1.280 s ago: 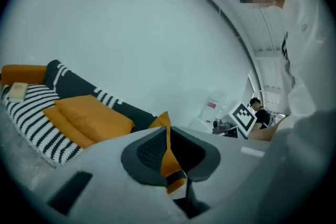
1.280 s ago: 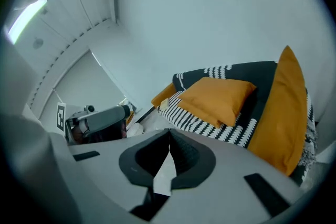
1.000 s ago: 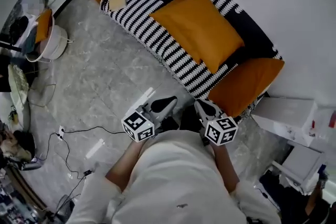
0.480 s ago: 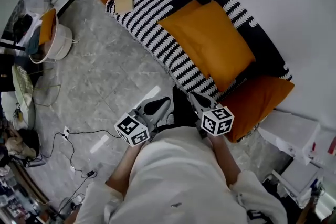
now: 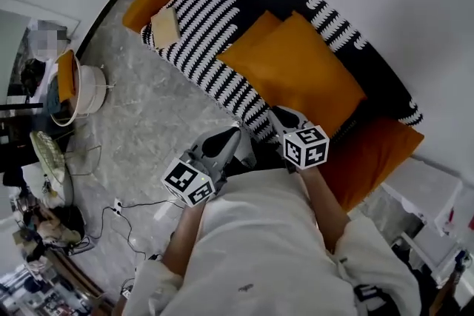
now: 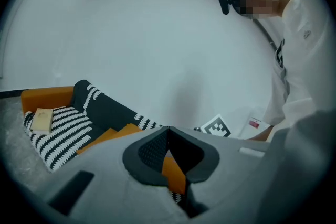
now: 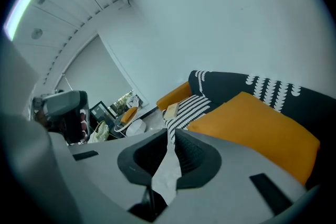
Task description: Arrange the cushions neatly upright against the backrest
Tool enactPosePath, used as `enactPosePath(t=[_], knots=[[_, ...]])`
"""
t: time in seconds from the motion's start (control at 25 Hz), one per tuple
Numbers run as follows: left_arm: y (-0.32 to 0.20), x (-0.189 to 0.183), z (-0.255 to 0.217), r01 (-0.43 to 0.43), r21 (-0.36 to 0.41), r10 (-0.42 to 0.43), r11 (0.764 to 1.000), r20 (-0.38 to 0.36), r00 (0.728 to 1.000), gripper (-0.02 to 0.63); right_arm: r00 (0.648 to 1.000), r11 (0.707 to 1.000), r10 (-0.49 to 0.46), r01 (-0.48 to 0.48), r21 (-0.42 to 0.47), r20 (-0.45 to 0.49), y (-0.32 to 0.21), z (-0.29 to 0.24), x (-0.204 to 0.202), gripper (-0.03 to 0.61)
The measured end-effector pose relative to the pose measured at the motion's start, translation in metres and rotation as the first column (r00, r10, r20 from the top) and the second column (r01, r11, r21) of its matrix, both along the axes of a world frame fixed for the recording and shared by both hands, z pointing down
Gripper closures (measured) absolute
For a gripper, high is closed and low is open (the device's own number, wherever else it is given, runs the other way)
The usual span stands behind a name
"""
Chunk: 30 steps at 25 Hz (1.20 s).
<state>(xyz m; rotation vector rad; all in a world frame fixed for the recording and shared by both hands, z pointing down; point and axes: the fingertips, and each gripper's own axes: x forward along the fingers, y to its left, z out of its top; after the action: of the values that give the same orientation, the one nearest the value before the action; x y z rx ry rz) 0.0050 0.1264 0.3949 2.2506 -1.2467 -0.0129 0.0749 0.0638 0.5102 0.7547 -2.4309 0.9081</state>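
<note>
Quick update: the person has walked right up to the sofa. A second ago both grippers were out over the floor, well short of it. Now the left gripper sits at the front edge of the striped seat and the right gripper is just beside the near corner of the orange cushions.

Both sets of jaws are closed with nothing in them, same as before, so no grab has happened yet.

The two cushions haven't budged. They're overlapping, one on top of the other, on the seat in front of the black backrest, and they aren't standing up.

My read is that this was just the approach, and the actual tidying hasn't started. The jaws will need to open before they can take hold of the top cushion.
</note>
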Motion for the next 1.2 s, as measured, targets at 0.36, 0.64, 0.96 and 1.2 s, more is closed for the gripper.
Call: enactPosePath(t=[0.36,0.64,0.96,1.2], knots=[[-0.026,0.008,0.023,-0.15,-0.126,0.15,0.981,-0.01,0.989,0.601,0.964,0.958,0.234,-0.251,-0.141,-0.13,-0.004,0.077,0.063,0.426],[-0.052,0.03,0.053,-0.299,-0.184,0.307,0.936,0.012,0.952,0.6,0.85,0.84,0.454,-0.508,-0.19,-0.268,0.019,0.138,0.141,0.342],[-0.049,0.063,0.074,-0.407,-0.266,0.422,0.874,0.001,0.907,0.601,0.69,0.711,0.557,-0.684,-0.164,-0.463,0.061,0.197,0.233,0.269],[-0.039,0.094,0.09,-0.47,-0.323,0.49,0.821,-0.025,0.872,0.601,0.704,0.723,0.496,-0.659,-0.206,-0.509,0.064,0.24,0.258,0.212]])
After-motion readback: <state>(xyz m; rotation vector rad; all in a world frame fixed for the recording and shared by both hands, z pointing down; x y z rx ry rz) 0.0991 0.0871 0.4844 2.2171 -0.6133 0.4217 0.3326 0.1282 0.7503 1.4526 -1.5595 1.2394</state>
